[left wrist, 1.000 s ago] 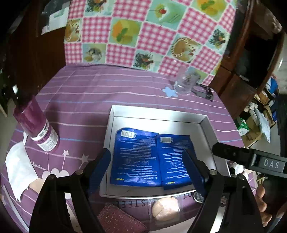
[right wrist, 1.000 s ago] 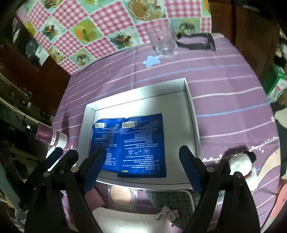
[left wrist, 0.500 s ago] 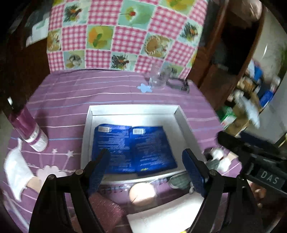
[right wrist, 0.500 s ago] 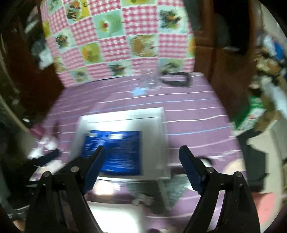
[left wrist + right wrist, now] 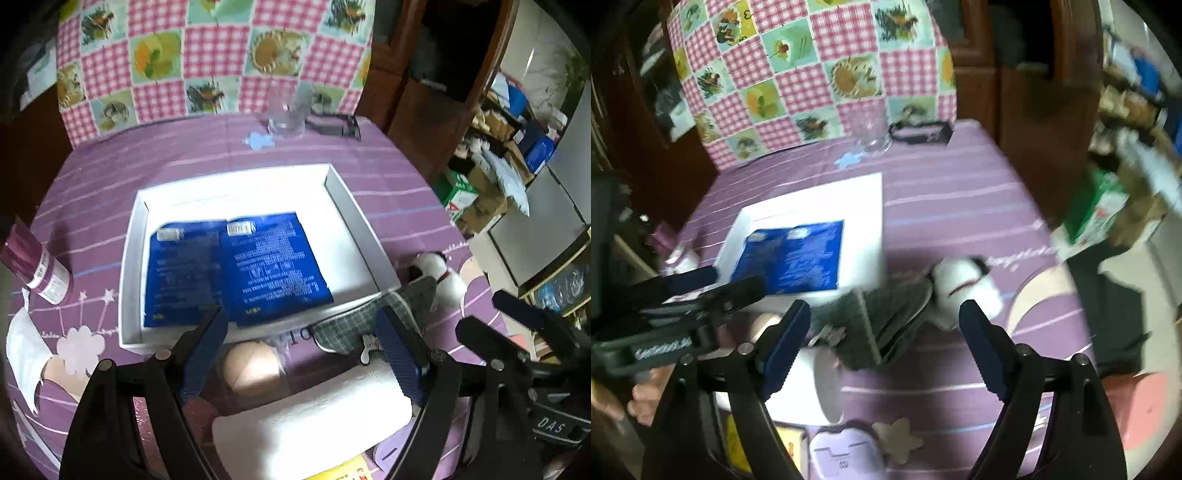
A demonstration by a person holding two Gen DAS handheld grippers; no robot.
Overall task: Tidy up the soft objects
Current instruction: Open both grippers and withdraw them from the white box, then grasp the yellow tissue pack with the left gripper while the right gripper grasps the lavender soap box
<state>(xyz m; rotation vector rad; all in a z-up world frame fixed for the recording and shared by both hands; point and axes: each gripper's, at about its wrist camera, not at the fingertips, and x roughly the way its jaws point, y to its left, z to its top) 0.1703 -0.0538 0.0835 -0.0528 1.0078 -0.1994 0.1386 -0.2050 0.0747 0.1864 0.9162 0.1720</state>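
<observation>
Purple striped cloth covers the worktop, with a checked chair back behind it. I've got both tools up front now. My right hand-held gripper has its jaws closing a touch, nothing between them yet, and the plaid pouch lies just ahead of its tips, long axis slanting away to the right, with the white plush toy touching its far end. My left hand-held gripper stands wide apart and empty over the round beige pad and white towel roll. The right one is nearer the pouch. The white tray already holds two blue packs. A second ago both views sat over the tray; now they've slid toward the loose items.
</observation>
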